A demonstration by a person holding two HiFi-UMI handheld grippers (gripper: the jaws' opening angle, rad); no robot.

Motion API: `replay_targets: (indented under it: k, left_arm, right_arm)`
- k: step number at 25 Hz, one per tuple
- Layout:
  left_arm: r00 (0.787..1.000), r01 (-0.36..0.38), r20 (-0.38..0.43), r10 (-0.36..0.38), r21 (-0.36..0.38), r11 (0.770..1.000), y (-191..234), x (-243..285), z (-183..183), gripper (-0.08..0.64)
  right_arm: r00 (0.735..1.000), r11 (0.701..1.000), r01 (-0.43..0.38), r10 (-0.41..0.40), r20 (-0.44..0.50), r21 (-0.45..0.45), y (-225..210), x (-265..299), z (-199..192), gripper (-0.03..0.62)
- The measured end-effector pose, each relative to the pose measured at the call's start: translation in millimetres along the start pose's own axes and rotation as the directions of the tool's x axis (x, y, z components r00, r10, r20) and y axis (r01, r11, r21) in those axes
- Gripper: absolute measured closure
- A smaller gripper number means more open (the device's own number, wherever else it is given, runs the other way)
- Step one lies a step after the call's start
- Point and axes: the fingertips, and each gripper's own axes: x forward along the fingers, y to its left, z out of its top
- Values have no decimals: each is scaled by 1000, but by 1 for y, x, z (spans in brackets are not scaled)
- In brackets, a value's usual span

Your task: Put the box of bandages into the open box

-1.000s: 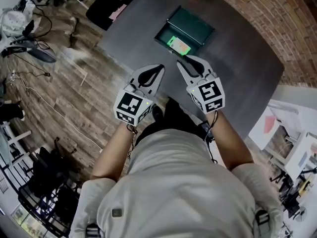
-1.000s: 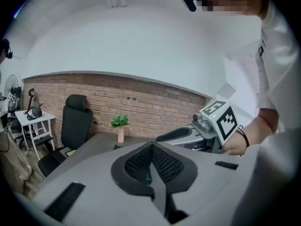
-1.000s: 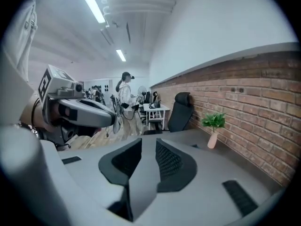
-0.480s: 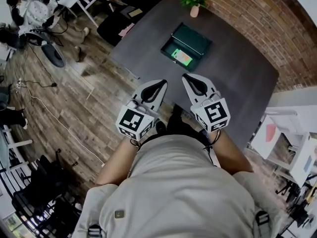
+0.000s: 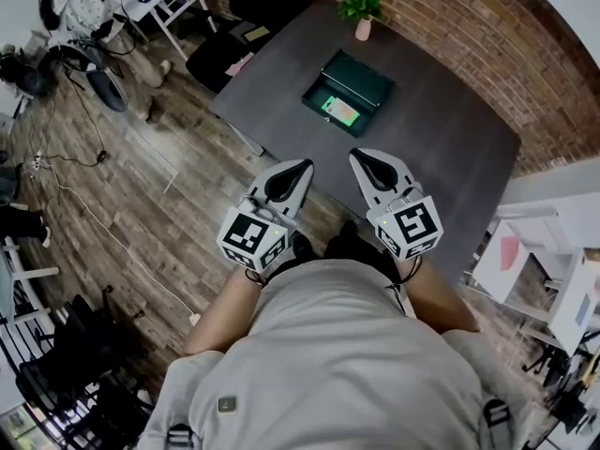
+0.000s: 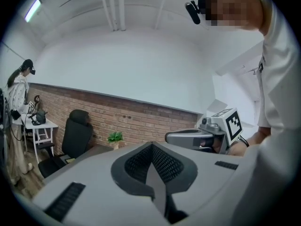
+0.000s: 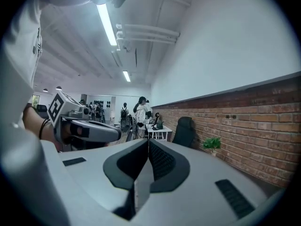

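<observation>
Here, the person in a pale grey shirt (image 5: 328, 364) stands back from the dark grey tabletop (image 5: 441, 143), with both tools raised in front of the chest and well short of the table's near edge.

The left hand-held gripper (image 5: 300, 167) has its jaws pressed together. Its own view shows the ribbed black pads (image 6: 141, 163) meeting along one seam, with nothing between them. The right hand-held gripper (image 5: 364, 157) is likewise pressed together and empty, and its dark pads (image 7: 162, 160) meet in its own view. The two tools sit side by side and apart, tips pointing toward the table. Each is visible in the other's view, the right one at (image 6: 197, 136) and the left one at (image 7: 89, 128).

Far from both grippers, near the middle of the tabletop, sits the dark green rectangular open box (image 5: 366, 78) with its lid tipped back. The small bright green and white box of bandages (image 5: 339, 111) lies flat inside it, on the side nearest the person.

A small green potted plant in a pinkish pot (image 5: 361, 9) stands at the far edge of the tabletop by the red brick wall (image 5: 469, 36). A black office chair (image 6: 77, 131) stands off the table's left end on the wood-plank floor (image 5: 141, 186).
</observation>
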Motion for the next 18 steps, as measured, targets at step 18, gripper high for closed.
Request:
replay_targets:
  k: [18]
  left_arm:
    - [983, -180, 61, 176, 60, 982, -110, 35, 23, 543]
  right_arm:
    - [991, 992, -126, 126, 41, -5, -58, -118, -7, 568]
